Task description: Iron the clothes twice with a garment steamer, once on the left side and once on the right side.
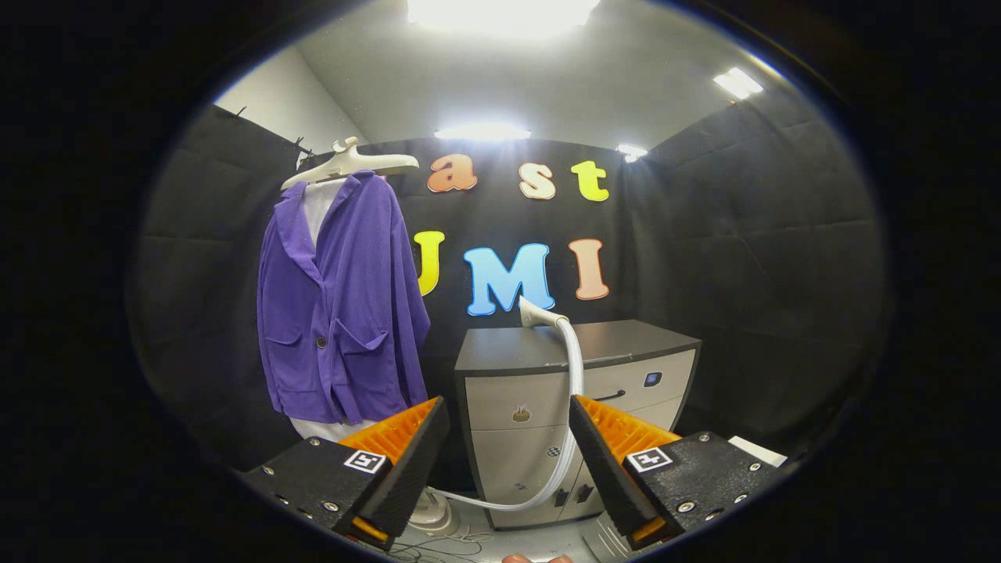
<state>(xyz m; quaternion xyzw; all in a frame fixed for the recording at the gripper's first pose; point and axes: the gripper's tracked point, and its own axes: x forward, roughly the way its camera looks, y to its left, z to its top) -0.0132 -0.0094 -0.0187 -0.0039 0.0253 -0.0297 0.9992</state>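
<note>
A purple jacket [340, 313] hangs on a white hanger [352, 163] against the booth wall, up and to the left beyond my fingers, with a white garment under it. The garment steamer's white head [538, 314] lies on top of a grey cabinet [626, 344], and its white hose [576, 375] curves down the cabinet front to a white base [430, 512] on the floor. My gripper [508, 426] is open, with a wide gap between the fingers and nothing in it. The steamer head lies well beyond the fingertips, slightly right of the gap.
The grey cabinet with drawers stands straight ahead, right of the jacket. Thin cables [446, 546] lie on the floor near the steamer base. Black cloth walls close the booth on the left, back and right. A fingertip [516, 558] shows below the fingers.
</note>
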